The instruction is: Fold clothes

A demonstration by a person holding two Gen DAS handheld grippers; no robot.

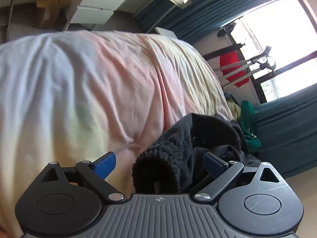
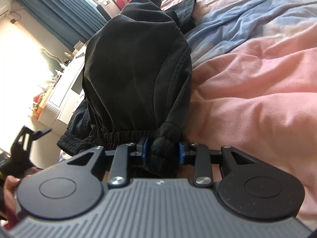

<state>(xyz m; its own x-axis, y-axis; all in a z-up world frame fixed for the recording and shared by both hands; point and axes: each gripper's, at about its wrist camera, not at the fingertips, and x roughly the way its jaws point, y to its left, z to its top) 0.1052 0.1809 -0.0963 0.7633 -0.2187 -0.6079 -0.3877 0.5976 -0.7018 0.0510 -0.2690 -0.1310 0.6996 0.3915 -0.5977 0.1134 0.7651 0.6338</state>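
A pair of black shorts [image 2: 136, 65] with an elastic, ribbed waistband lies bunched on a pastel pink, blue and yellow bed cover [image 2: 257, 91]. My right gripper [image 2: 163, 148] is shut on a gathered part of the waistband, both blue pads pressed into the cloth. In the left wrist view the black shorts [image 1: 198, 138] sit low and right of centre. My left gripper [image 1: 159, 164] stands wide open around a rolled end of the waistband. Its blue pads [image 1: 105, 166] are clear of the cloth on both sides.
Teal curtains [image 1: 287, 130] and a bright window [image 1: 277, 45] lie beyond the bed. A white drawer unit [image 1: 99, 6] stands on the far side. Green and pale clothes [image 1: 245, 115] are heaped at the bed's edge. A person's hand [image 2: 10, 184] shows at the lower left.
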